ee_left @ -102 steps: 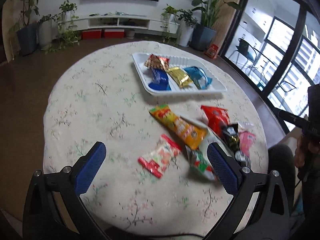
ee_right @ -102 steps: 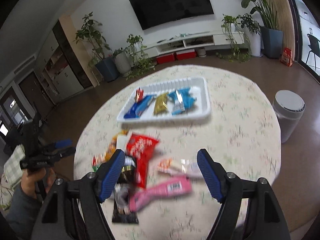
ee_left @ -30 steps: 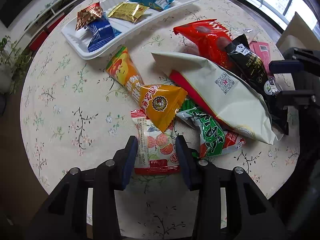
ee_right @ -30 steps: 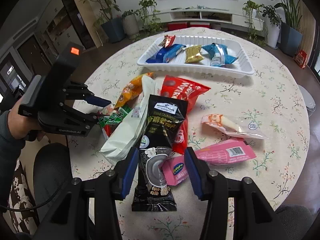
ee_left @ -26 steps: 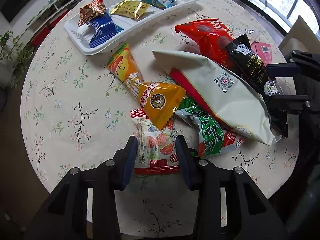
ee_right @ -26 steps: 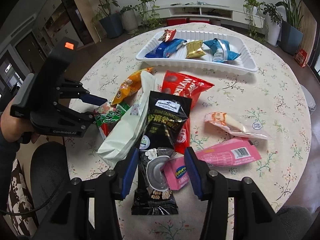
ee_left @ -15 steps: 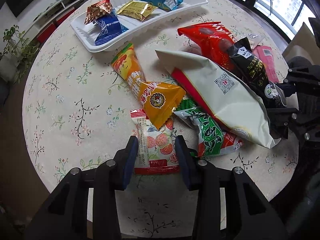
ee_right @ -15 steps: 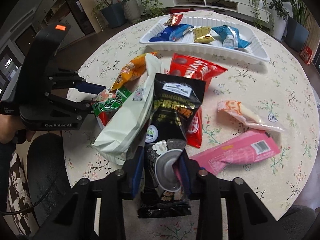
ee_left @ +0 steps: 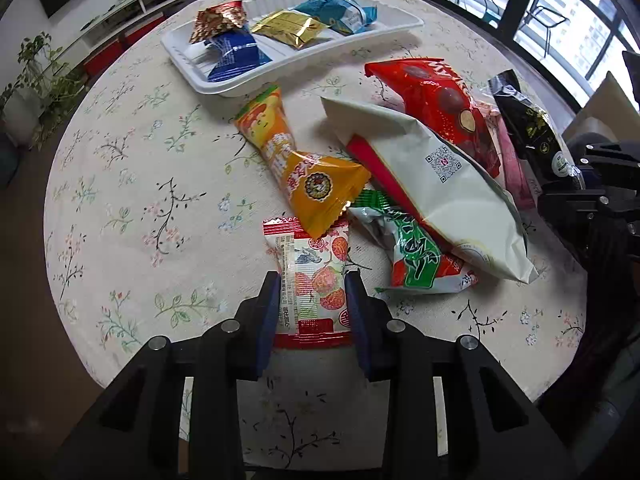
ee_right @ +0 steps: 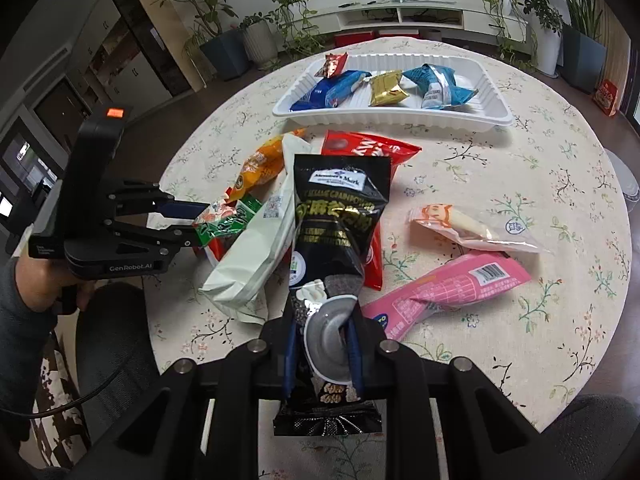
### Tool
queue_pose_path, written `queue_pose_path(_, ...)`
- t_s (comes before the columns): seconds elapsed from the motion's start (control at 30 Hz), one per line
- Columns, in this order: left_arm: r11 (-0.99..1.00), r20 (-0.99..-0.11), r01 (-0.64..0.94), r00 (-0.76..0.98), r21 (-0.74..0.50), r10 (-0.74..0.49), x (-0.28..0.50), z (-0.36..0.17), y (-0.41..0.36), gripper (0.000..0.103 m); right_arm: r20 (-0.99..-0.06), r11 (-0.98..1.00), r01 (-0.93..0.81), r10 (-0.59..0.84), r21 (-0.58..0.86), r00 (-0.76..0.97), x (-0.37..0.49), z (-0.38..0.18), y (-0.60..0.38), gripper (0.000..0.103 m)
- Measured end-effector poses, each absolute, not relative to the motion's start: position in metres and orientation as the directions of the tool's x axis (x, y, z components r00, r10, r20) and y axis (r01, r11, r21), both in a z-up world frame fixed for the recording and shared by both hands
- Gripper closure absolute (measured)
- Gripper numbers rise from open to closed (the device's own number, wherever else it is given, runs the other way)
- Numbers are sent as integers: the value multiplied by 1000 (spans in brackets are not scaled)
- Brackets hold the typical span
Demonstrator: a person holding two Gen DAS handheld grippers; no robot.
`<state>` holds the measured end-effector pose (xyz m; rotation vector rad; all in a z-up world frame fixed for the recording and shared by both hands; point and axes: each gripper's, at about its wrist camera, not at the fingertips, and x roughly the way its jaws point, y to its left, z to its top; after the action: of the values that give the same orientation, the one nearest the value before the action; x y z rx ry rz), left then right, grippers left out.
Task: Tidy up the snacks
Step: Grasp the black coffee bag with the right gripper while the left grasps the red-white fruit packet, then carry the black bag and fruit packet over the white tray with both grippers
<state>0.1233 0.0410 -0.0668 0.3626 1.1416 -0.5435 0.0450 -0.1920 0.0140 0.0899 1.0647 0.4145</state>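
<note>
Colourful snack packets on a cream floral tablecloth.
Near packet red and white with fruit print; black pouch with gold lettering; far tray white.

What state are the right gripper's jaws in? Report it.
Shut on the black snack pouch: the right gripper has just closed, and its jaws pinch the pouch's lower end, crumpling it between them.

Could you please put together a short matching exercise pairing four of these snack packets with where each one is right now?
Things:
1. black packet
2. gold packet
3. strawberry-print packet
4. pink packet

Places:
A. in the white tray
B. loose on the tablecloth, untouched
C. pinched in the right tool
D. between the left tool's pads

Pairs: 1-C, 2-A, 3-D, 4-B
</note>
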Motion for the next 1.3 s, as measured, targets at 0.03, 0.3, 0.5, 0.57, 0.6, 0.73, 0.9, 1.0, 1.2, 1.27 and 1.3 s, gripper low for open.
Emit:
queue_pose_path(0.03,818,-925,575,307,-7,-224,125,-66,44,73,-827,918,-285,377,274,418,44,15,-193,80)
queue_pose_path(0.3,861,-888,495,335,-118,-314,123,-47,81,73,-787,905,-280,418,320,454,42,28,-203,80)
queue_pose_path(0.5,869,-847,464,382,-171,-370,124,-22,92,73,-771,907,-258,419,333,478,45,36,-214,80)
queue_pose_path(0.57,868,-832,457,393,-192,-391,126,-16,92,73,-767,908,-244,417,339,487,46,38,-220,80)
queue_pose_path(0.6,867,-827,455,395,-202,-400,128,-14,91,73,-766,909,-238,416,342,490,47,39,-223,80)
queue_pose_path(0.73,863,-807,447,406,-235,-429,132,-6,88,73,-763,914,-202,405,352,504,51,39,-239,80)
queue_pose_path(0.9,850,-770,443,422,-285,-478,146,7,79,73,-755,922,-158,380,353,534,61,45,-264,80)
queue_pose_path(1.0,841,-749,448,434,-303,-501,162,20,69,73,-746,929,-122,355,350,563,74,52,-283,80)
queue_pose_path(1.2,832,-715,446,459,-329,-528,209,44,42,73,-734,947,-73,291,314,613,106,70,-318,80)
queue_pose_path(1.27,830,-707,445,464,-336,-534,226,49,31,73,-732,952,-71,275,298,623,118,76,-323,80)
queue_pose_path(1.3,833,-705,441,470,-334,-531,235,52,25,73,-731,954,-71,271,293,626,128,80,-326,80)
